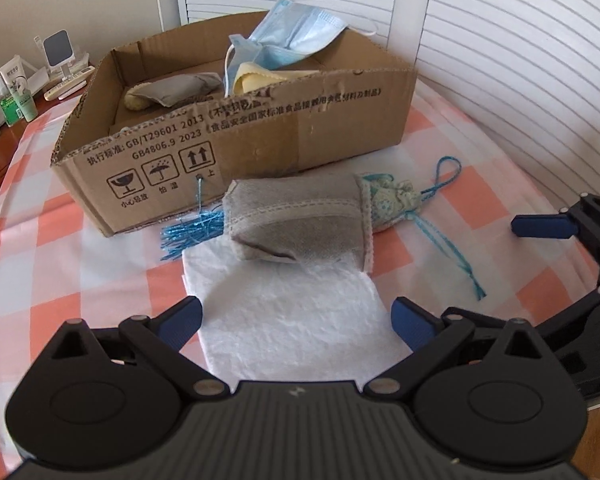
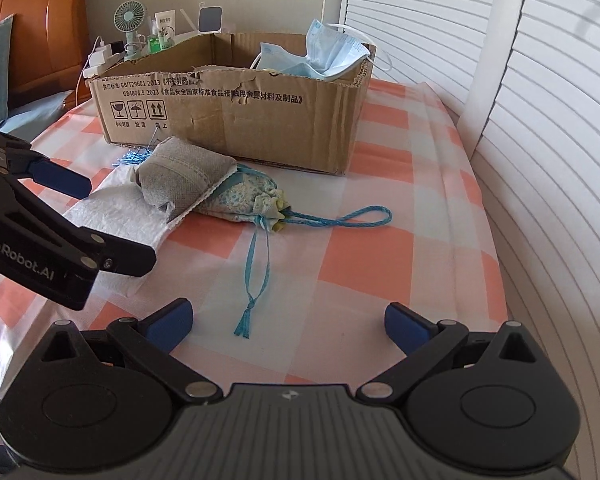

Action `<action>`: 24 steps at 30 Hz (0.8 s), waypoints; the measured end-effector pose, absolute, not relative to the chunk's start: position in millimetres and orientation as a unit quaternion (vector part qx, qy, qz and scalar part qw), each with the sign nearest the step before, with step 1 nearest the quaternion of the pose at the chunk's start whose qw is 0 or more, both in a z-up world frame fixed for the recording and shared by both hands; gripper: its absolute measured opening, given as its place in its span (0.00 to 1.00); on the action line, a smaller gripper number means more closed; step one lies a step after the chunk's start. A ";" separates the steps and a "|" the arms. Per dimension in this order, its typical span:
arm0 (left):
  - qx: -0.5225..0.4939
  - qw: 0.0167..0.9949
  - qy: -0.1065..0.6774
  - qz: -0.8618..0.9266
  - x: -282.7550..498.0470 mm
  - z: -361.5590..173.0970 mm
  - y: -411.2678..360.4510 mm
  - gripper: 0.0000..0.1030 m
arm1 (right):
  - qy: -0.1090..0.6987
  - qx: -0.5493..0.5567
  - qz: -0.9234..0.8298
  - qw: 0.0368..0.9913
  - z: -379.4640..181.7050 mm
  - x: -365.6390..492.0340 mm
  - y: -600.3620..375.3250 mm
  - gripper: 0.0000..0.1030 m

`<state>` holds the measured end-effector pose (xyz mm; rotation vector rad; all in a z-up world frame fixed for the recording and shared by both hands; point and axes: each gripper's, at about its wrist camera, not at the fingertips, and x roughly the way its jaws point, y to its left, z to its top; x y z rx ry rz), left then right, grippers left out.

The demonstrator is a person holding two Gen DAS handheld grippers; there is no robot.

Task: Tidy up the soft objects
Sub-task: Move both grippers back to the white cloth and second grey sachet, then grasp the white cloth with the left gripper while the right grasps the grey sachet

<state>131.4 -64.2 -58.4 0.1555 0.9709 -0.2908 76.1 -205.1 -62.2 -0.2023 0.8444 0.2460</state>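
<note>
A box (image 1: 236, 136) is set on a pink and white checked cloth (image 2: 380, 264); two blue masks (image 1: 296, 36) are draped over its far corner. In front of the box, a grey pouch (image 1: 296, 220) is laid partly on a white towel (image 1: 296, 320) and partly on a small flowered sachet (image 2: 240, 200); blue cords (image 2: 256, 268) are spread out from the sachet over the cloth.

The left gripper (image 1: 296, 318) is held wide open above the near end of the towel; nothing is held in it. The right gripper (image 2: 286, 322) is also spread wide and empty, over the cloth just behind the cord's tassel end.

Only in the left view can the inside of the box be seen; a second grey pouch (image 1: 172, 90) and a yellow cloth (image 1: 260, 78) are shown lying there; a blue shiny tassel (image 1: 192, 230) is seen clearly by the box wall. Only in the right view are a small fan (image 2: 130, 20) and a wooden headboard (image 2: 40, 28) shown behind the box; the sachet is seen far better there, since it is mostly hidden by the pouch in the left view.
</note>
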 end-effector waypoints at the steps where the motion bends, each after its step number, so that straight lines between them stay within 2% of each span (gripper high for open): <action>1: 0.081 0.870 0.469 -0.132 131.5 -61.1 -63.4 0.99 | 0.408 -0.097 0.118 0.900 -62.2 76.0 -205.0 1.00; 11: 0.047 0.872 0.472 -0.124 123.9 -64.1 -18.5 0.99 | 0.411 -0.094 0.115 0.900 -62.0 76.8 -204.2 1.00; 20: 0.070 0.872 0.456 -0.163 137.4 -66.2 -35.4 0.98 | 0.404 -0.094 0.114 0.903 -63.6 75.2 -204.3 1.00; 22: 0.071 0.873 0.452 -0.168 137.3 -65.7 -36.2 0.91 | 0.405 -0.094 0.114 0.902 -63.6 75.0 -204.1 1.00; 24: 0.073 0.874 0.446 -0.178 134.2 -62.7 -35.5 0.75 | 0.404 -0.094 0.114 0.903 -63.6 75.0 -204.0 1.00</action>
